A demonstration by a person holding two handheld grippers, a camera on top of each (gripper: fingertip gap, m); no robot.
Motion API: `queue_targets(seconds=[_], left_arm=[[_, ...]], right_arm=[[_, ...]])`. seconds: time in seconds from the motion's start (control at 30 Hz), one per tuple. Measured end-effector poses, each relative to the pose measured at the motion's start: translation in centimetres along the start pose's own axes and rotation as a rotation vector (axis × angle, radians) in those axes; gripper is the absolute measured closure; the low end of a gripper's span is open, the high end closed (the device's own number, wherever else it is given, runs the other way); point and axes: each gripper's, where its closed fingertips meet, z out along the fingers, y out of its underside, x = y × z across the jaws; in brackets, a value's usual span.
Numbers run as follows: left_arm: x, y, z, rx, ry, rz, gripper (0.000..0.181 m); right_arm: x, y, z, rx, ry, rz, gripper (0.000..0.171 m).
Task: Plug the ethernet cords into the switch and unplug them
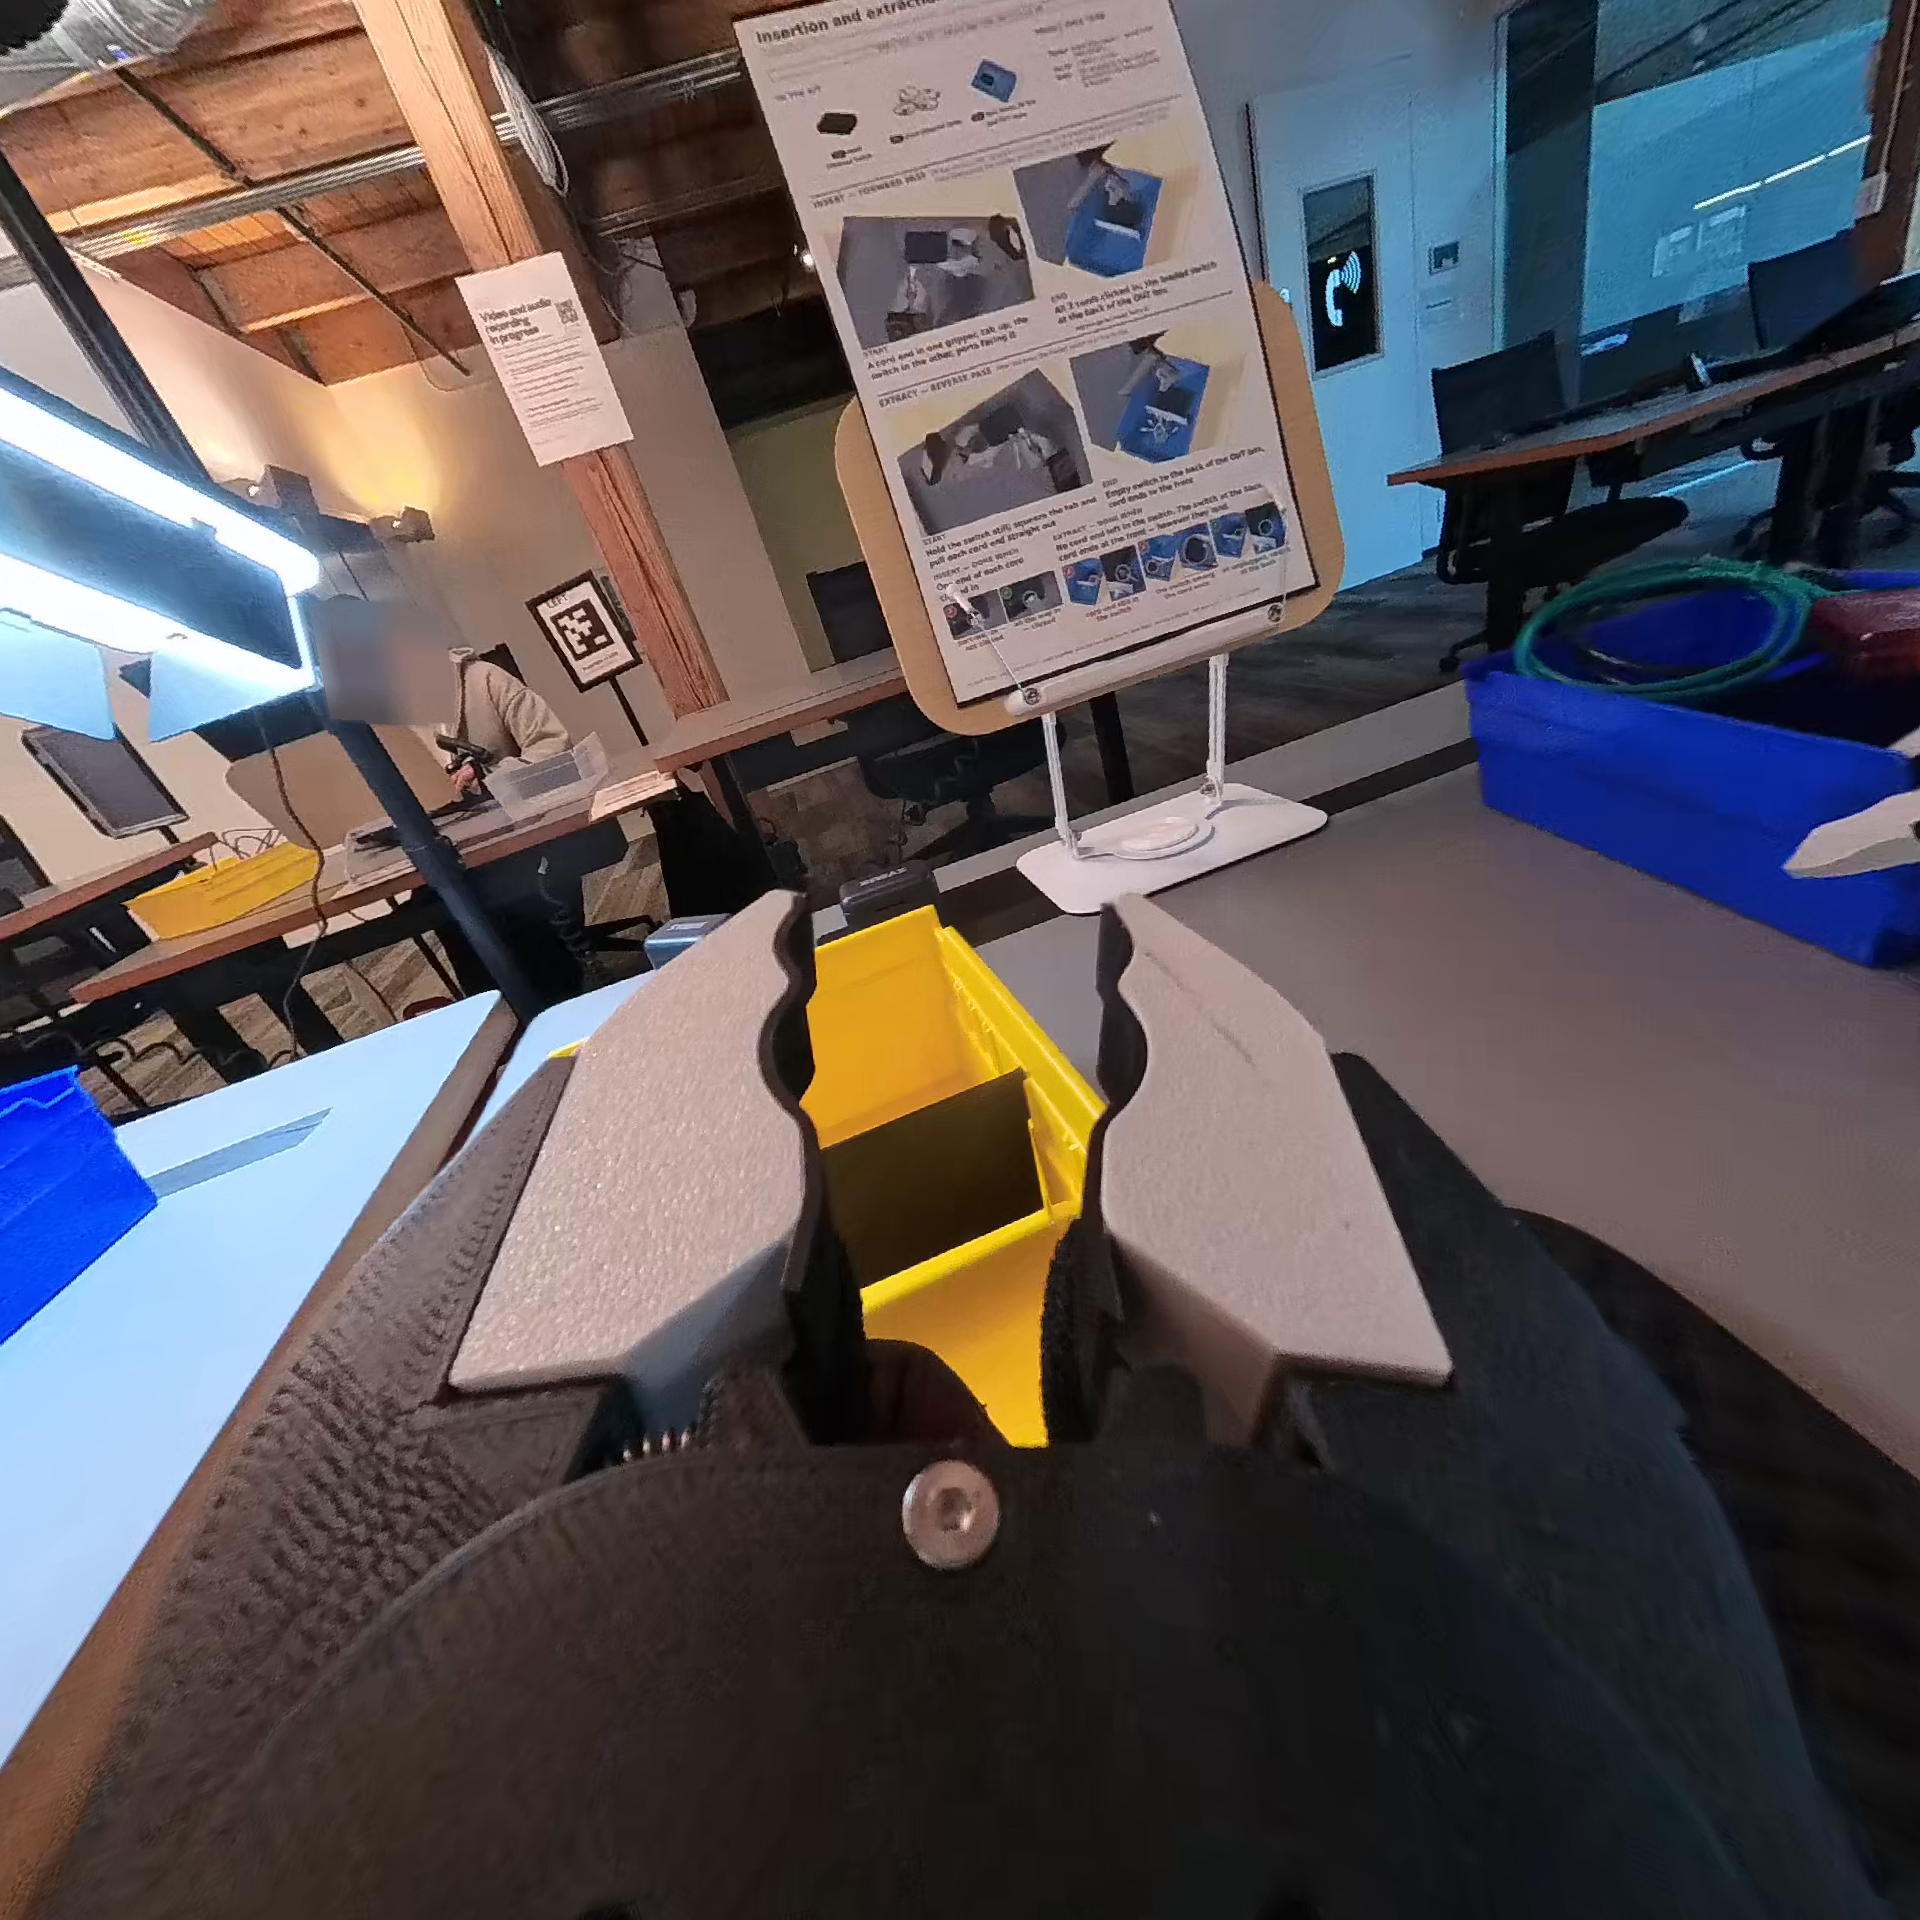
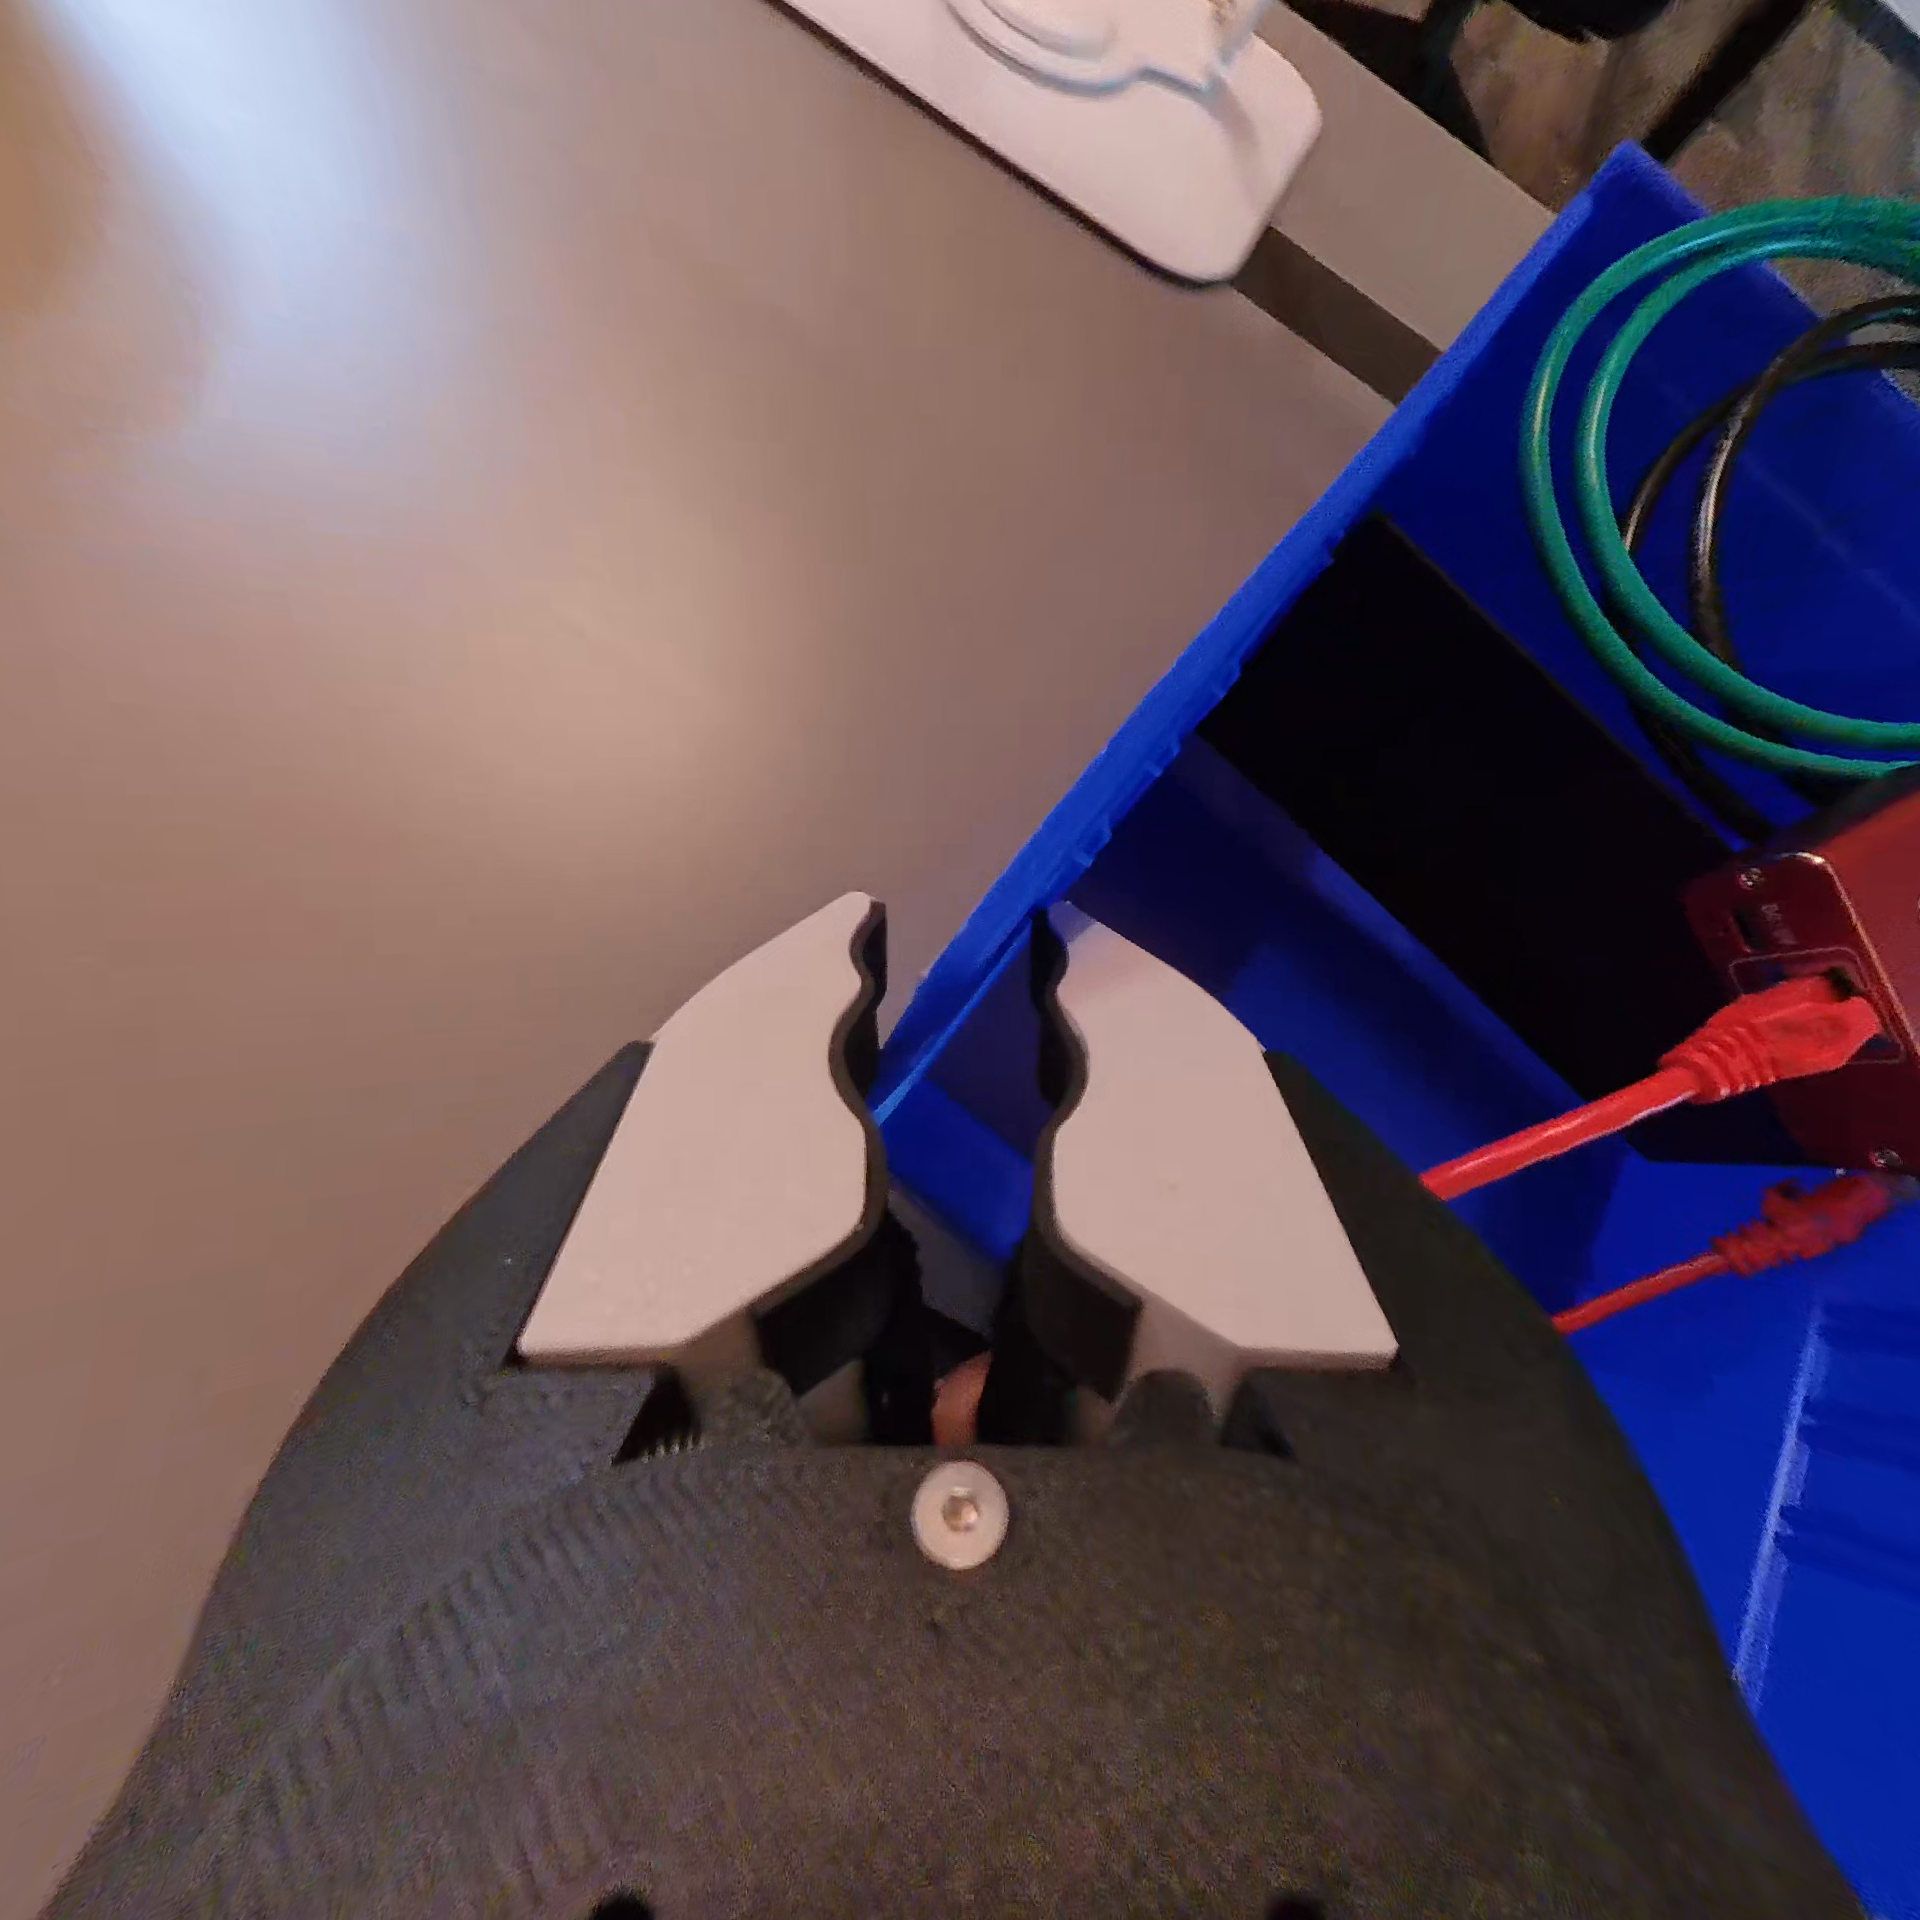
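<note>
Yellow bin: between the left gripper's fingers in the left wrist view; a black divider stands across it; both compartments in view bare.
Blue bin: at 2 o'clock of the right gripper; a black divider splits it.
Near compartment: red switch with a red ethernet cord plugged in; a second red plug lies loose just below.
Far compartment: coiled green cord and a black cord.
Left gripper: jaws spread wide, holding nothing.
Right gripper: jaws parted, empty, straddling the blue bin's near wall.
Stand: white, at 12 o'clock, carrying an instruction sheet.
</note>
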Motion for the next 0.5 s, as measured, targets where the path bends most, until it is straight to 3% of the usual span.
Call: queue_targets(seconds=[0.5], left_arm=[[-2.2, -0.3, -1.6, 0.001, -0.055, 0.011, 0.130]], right_arm=[[-16.5, -9.1, 3.6, 0.204, -0.288, -0.237, 0.135]])
